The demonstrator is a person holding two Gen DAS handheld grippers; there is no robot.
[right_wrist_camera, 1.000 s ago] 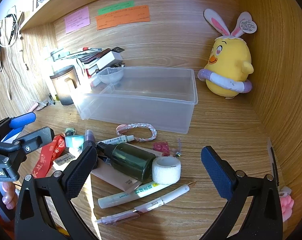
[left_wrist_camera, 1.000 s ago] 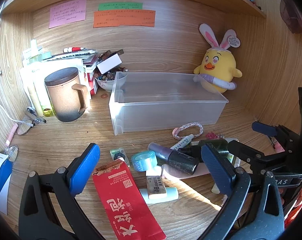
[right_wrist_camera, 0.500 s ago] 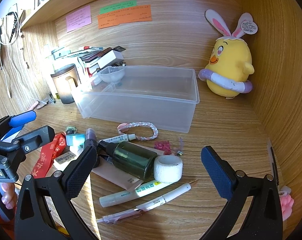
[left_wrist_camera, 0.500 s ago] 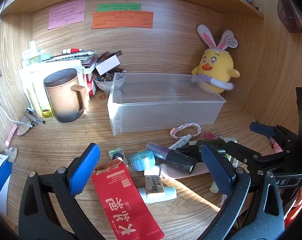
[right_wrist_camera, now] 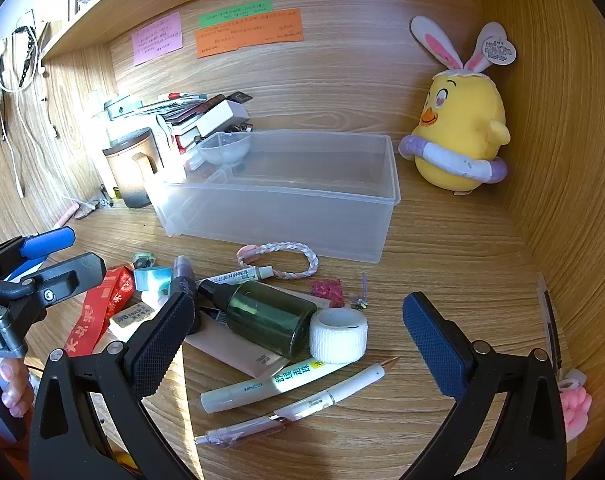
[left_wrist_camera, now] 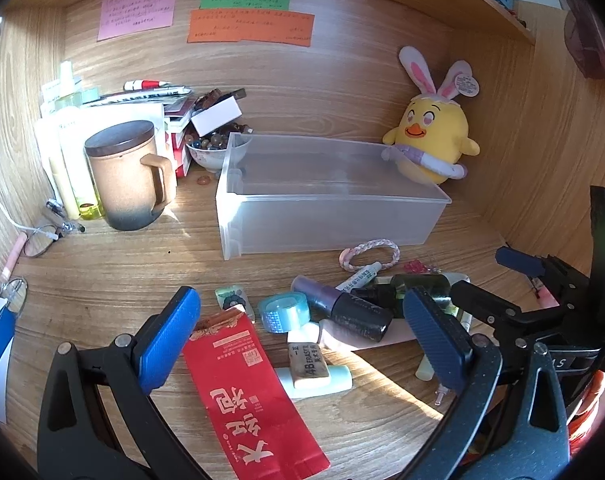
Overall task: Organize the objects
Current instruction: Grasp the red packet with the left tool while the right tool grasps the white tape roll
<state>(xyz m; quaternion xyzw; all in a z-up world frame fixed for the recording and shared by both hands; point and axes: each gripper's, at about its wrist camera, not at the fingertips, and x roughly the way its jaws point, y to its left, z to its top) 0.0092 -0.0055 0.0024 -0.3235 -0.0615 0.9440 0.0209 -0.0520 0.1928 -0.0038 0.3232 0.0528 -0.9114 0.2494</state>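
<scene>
Both grippers, left gripper (left_wrist_camera: 300,338) and right gripper (right_wrist_camera: 298,338), are hovering spread wide, empty, over clutter lying before the clear bin (right_wrist_camera: 286,196) at the desk's (right_wrist_camera: 442,256) back edge.

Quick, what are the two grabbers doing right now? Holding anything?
Left gripper: open, fingers spread, holding nothing.
Right gripper: open, fingers spread, holding nothing.

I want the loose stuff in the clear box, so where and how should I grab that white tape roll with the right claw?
Take the white tape roll across its outer wall, coming from above with the right claw open. It stands on end, hole up, so its round sides are exposed. One finger needs to slip between the roll and the dark green bottle, which appears to touch it on the left.
</scene>
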